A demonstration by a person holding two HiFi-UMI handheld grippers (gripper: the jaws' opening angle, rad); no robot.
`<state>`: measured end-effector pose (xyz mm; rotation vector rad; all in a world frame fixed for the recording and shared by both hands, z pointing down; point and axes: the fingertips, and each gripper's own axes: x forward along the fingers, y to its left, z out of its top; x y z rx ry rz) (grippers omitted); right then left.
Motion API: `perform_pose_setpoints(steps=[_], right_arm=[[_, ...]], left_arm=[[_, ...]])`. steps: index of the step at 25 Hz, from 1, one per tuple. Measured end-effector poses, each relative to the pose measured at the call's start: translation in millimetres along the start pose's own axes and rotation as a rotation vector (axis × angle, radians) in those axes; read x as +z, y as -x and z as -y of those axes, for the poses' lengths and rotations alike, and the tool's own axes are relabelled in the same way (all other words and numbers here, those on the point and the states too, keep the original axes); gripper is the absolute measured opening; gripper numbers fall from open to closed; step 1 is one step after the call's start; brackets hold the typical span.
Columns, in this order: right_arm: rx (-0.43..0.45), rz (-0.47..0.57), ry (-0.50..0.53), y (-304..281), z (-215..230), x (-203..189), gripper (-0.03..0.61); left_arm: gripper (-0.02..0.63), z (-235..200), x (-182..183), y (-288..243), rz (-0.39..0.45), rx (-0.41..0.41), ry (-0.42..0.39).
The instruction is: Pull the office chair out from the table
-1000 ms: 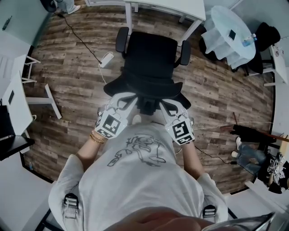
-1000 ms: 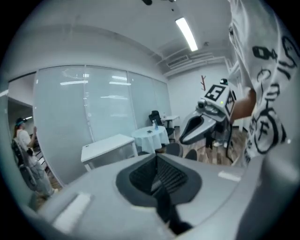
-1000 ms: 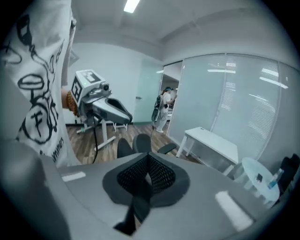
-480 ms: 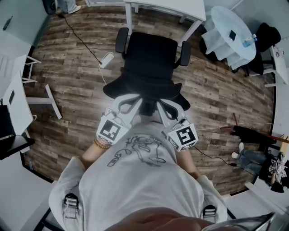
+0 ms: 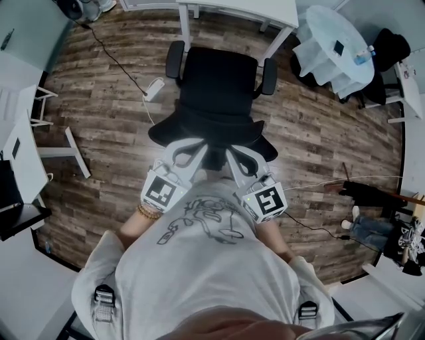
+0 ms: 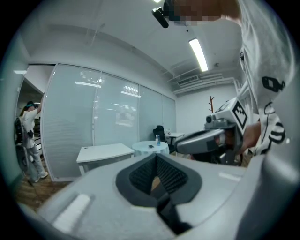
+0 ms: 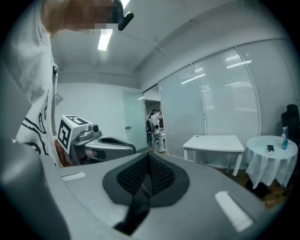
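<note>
The black office chair stands on the wood floor, apart from the white table at the top of the head view. Its backrest top edge lies just ahead of both grippers. My left gripper and right gripper hover side by side over that edge, close to the person's chest. In the left gripper view the left gripper is shut, its ribbed pads together with nothing between them. The right gripper is likewise shut and empty. Both point roughly level across the room, and neither gripper view shows the chair.
A round table with a white cloth stands at the upper right. A power strip with its cable lies left of the chair. White desks line the left side, and dark bags sit at the right. A person stands by the glass partition.
Both grippers have risen off the chair's back and drawn toward the person's chest, rolling a little. The chair has hardly moved.
</note>
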<state>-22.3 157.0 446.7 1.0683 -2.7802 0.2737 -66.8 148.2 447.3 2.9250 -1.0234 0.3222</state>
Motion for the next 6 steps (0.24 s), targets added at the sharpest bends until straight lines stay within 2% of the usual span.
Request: perform_pose_setpoints(steps=[6], right_arm=[[-0.022,-0.006,-0.004,3.7,4.3,0.3,0.006]], left_arm=[[0.005,0.4,0.3,-1.5,-0.009,-0.005,-0.007]])
